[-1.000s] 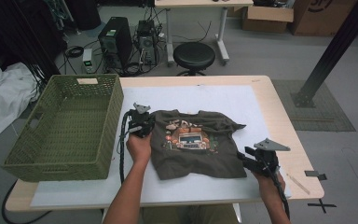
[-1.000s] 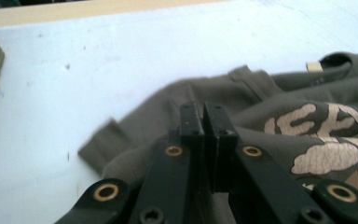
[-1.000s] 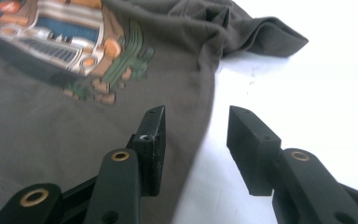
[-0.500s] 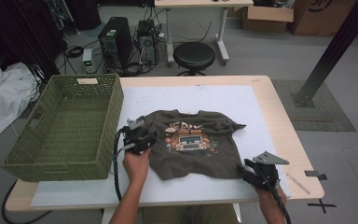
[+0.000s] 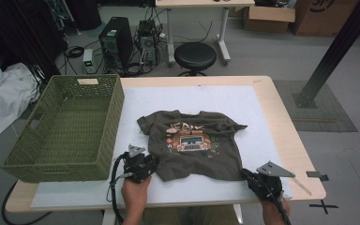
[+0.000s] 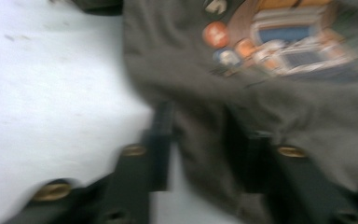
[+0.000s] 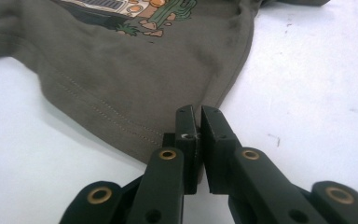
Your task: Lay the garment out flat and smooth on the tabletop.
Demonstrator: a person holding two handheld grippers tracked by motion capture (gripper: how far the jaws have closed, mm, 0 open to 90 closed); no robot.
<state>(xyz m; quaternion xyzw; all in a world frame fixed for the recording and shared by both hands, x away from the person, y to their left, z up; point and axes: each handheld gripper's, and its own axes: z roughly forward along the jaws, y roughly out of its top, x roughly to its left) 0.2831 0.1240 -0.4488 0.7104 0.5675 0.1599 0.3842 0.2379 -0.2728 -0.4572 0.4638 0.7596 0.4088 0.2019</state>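
An olive t-shirt (image 5: pixel 192 143) with an orange print lies flat, front up, on the white mat (image 5: pixel 262 112). My left gripper (image 5: pixel 151 165) is at the shirt's near left corner. In the left gripper view its jaws (image 6: pixel 209 144) have just been closing but still stand apart, with the shirt's hem (image 6: pixel 205 163) between them; that view is blurred. My right gripper (image 5: pixel 247 174) is at the near right corner. Its jaws (image 7: pixel 198 119) have just closed, and they meet where the hem and side seam of the shirt (image 7: pixel 135 79) come together.
A green woven basket (image 5: pixel 61 164) stands at the left, its wall close to the left gripper. The mat's near edge and the table's front edge (image 5: pixel 304 194) run just behind both hands. Bare mat lies beyond and to the right of the shirt.
My left gripper has come from the shirt's left sleeve area down to its near left corner. The right gripper has slid a little toward the near edge and closed at the corner.
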